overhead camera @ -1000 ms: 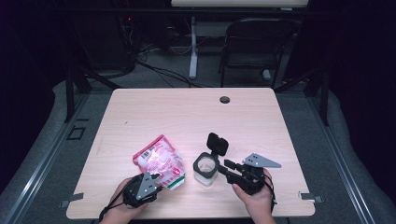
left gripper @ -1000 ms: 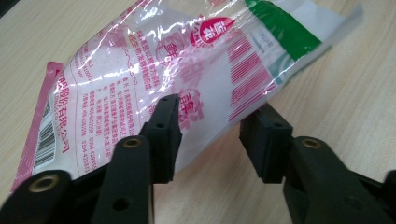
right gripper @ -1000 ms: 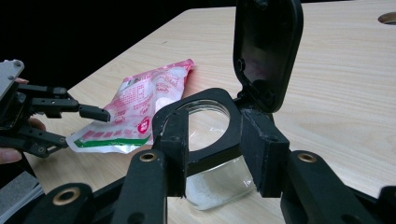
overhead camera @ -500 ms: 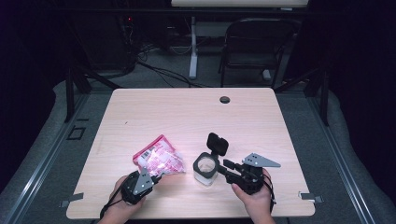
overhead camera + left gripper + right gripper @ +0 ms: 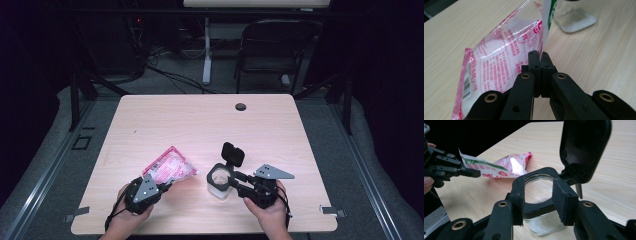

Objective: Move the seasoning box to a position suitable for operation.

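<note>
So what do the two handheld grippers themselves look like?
Both are black. The left claw has flat, blocky fingertips on arms with brass-coloured rivets; the right claw is built the same. The right carries a grey three-cornered plate. A dark cable trails from the left one.

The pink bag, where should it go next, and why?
Probably lift the pink bag and swing it over the jar. The left gripper is shut on the bag's edge, the jar's black lid stands flipped open with the right gripper around its rim, and only a little white powder lies inside.
</note>
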### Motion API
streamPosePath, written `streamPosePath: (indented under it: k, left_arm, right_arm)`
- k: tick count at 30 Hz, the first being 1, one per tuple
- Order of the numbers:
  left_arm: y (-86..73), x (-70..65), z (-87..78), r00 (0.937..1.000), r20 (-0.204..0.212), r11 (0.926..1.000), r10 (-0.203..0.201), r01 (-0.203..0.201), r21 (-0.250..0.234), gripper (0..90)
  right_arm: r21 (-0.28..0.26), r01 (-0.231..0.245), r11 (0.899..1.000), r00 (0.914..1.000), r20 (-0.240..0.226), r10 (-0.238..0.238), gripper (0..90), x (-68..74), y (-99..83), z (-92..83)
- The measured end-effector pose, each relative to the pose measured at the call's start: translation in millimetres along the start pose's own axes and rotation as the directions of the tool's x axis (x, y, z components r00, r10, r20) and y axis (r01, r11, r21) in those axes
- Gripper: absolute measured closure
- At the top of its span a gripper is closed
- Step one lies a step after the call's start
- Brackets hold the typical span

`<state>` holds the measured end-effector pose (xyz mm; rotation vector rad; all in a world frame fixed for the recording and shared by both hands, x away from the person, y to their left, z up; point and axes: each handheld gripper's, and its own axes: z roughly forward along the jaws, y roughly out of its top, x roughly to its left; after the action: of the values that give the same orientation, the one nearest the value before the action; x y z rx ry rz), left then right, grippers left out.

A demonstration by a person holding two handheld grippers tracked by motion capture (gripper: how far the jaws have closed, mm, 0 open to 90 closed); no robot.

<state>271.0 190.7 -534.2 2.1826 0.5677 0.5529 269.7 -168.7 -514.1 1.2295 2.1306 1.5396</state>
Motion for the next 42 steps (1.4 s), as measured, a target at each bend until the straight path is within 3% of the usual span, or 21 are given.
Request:
streamPosePath:
  k: [11,16,22,26,37,42]
  left_arm:
    - [14.2,-1.4,-6.8,0.9996,0.028,0.9986,0.004,-0.002,-0.053,90.0]
    - [22.8,-10.8,-9.5,0.9978,0.053,0.9968,0.040,-0.036,-0.072,90.0]
    - [30.0,-17.0,-14.2,0.9944,0.082,0.9930,0.067,-0.058,-0.103,90.0]
    - [32.7,-18.3,-18.9,0.9926,0.090,0.9902,0.081,-0.070,-0.121,90.0]
    - [26.3,-12.7,-30.2,0.9939,0.093,0.9901,0.059,-0.046,-0.133,90.0]
    - [23.9,-11.5,-33.7,0.9942,0.088,0.9897,0.061,-0.049,-0.134,90.0]
  right_arm:
    - [0.000,0.101,0.995,0.9943,-0.031,-0.101,64.2,8.7,3.6,9.9]
    - [0.013,0.151,0.988,0.9881,-0.030,-0.151,62.6,12.2,7.6,15.3]
    - [0.026,0.156,0.987,0.9843,-0.088,-0.153,61.9,13.1,10.3,25.5]
    - [0.028,0.202,0.979,0.9748,-0.101,-0.199,60.9,15.5,12.1,32.6]
    - [0.034,0.205,0.978,0.9678,-0.156,-0.198,59.2,17.0,25.4,58.0]
    - [0.040,0.250,0.967,0.9528,-0.188,-0.238,56.8,26.2,32.7,72.7]
